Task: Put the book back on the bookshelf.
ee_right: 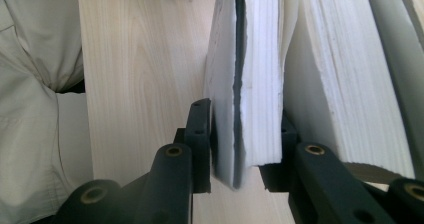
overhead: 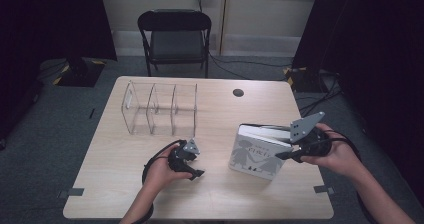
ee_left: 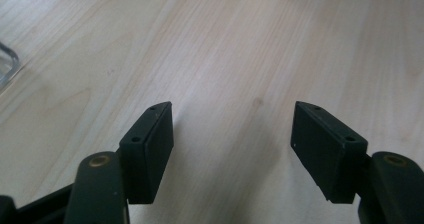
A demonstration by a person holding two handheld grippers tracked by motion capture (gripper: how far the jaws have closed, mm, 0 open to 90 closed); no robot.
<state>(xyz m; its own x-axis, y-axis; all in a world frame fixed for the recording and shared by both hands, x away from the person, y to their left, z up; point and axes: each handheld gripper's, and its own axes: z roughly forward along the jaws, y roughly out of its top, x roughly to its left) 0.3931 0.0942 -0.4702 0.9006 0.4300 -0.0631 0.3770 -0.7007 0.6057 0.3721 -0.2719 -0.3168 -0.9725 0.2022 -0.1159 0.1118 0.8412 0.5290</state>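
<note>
Right gripper (overhead: 286, 155) clamped on picture book (overhead: 255, 156); left gripper (overhead: 196, 175) parted, empty, beside the book, near acrylic organizer (overhead: 160, 109).

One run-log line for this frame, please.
right tongs: shut on book, cover and some pages | book: tilted up on table | left tongs: open, nothing between | clear divider rack: untouched

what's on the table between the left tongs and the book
Nothing: bare tabletop between the left tongs and the book, seen in the high view.
</note>
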